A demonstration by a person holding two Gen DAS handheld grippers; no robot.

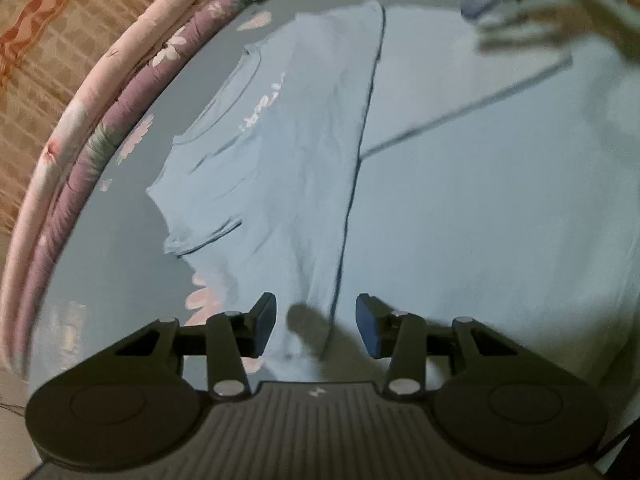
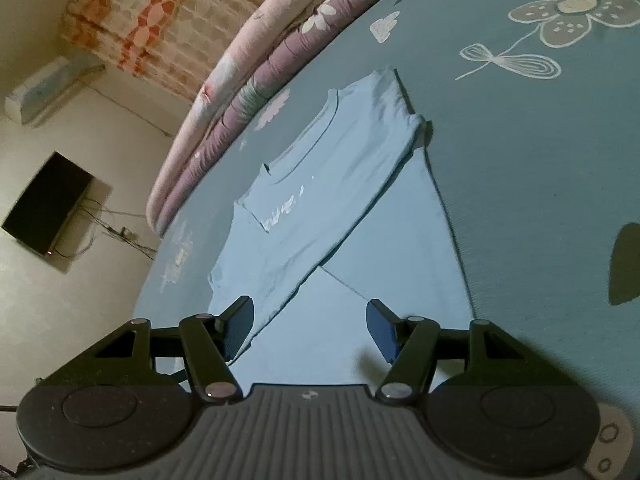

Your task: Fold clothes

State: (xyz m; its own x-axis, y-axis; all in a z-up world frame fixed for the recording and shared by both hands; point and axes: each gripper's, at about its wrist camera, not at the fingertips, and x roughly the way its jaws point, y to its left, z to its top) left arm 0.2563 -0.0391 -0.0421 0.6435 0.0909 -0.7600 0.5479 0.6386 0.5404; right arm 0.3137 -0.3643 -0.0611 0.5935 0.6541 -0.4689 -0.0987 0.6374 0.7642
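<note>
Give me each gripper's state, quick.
Left gripper: open, nothing gripped, over the light blue T-shirt.
Right gripper: open, holding nothing, above the T-shirt.

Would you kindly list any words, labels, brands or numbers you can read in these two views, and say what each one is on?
None can be read.
Light blue T-shirt: a white chest print, too blurred to read.
Left gripper body: a small white logo mark, no letters.
Right gripper body: the same small mark, unreadable.

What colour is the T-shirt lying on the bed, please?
Light blue T-shirt, with small white print; clearest in the right wrist view.
</note>
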